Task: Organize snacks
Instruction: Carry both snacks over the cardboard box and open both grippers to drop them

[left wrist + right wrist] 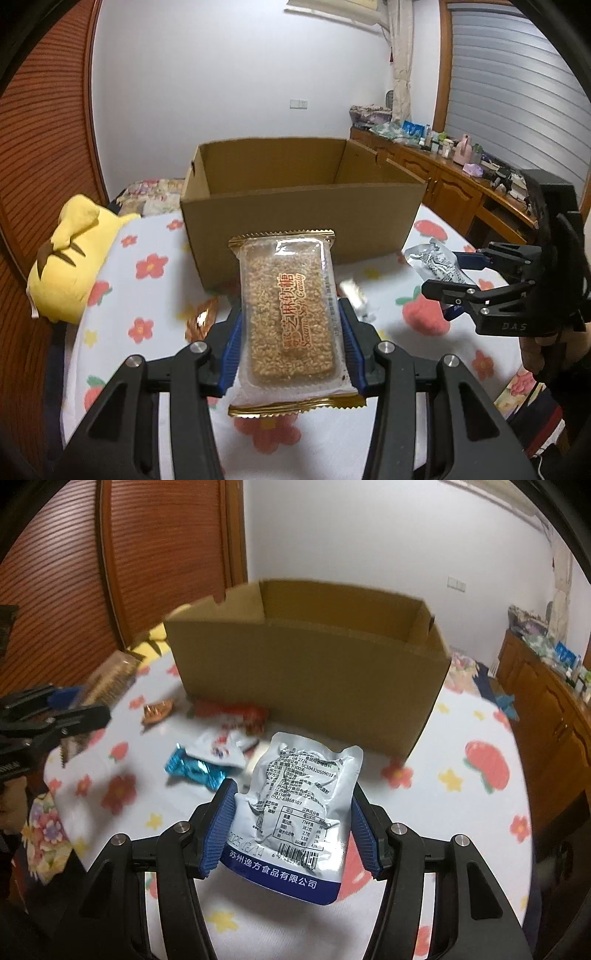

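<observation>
An open cardboard box [295,206] [306,679] stands on the flower-print bed sheet. My left gripper [291,310] is shut on a clear, gold-edged sesame candy pack [291,314], held above the sheet in front of the box. My right gripper [293,790] is shut on a silver pouch [295,805] with a blue bottom band, also raised before the box. The left wrist view shows the right gripper [443,269] with its pouch [432,260] at the right. The right wrist view shows the left gripper [79,705] and the candy pack [110,679], blurred, at the left.
Loose snacks lie on the sheet before the box: a teal wrapper [194,770], a white packet [218,746], a red packet [236,712] and a small orange one [159,710]. A yellow plush [74,258] lies left. A cluttered wooden cabinet [461,184] runs along the right.
</observation>
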### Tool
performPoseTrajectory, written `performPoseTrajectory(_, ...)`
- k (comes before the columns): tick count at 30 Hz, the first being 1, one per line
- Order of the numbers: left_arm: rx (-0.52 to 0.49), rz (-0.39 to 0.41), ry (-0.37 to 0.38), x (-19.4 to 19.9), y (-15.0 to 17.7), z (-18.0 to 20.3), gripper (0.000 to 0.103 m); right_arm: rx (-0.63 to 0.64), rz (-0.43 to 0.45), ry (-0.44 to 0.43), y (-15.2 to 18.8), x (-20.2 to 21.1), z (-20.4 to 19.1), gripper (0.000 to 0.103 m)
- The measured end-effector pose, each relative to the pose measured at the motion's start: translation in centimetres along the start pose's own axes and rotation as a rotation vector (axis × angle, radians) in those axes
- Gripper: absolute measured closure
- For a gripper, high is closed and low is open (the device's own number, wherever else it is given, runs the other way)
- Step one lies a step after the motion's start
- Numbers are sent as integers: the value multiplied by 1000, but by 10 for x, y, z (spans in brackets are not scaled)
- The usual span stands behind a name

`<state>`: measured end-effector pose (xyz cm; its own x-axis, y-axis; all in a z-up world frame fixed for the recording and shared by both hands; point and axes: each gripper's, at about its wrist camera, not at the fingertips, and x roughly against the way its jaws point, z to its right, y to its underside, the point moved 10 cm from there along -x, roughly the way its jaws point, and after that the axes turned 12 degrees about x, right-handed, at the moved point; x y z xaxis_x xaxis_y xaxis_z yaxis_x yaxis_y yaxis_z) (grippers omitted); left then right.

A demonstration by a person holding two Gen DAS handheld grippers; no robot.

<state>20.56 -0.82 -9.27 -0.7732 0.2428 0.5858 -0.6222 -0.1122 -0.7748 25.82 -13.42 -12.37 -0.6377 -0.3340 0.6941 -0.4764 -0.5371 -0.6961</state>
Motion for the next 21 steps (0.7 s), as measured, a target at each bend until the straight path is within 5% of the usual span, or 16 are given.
performPoseTrajectory(21, -30, 53, -19, -68, -129, -4, 57, 52, 155, -24, -110, -6, 60, 42)
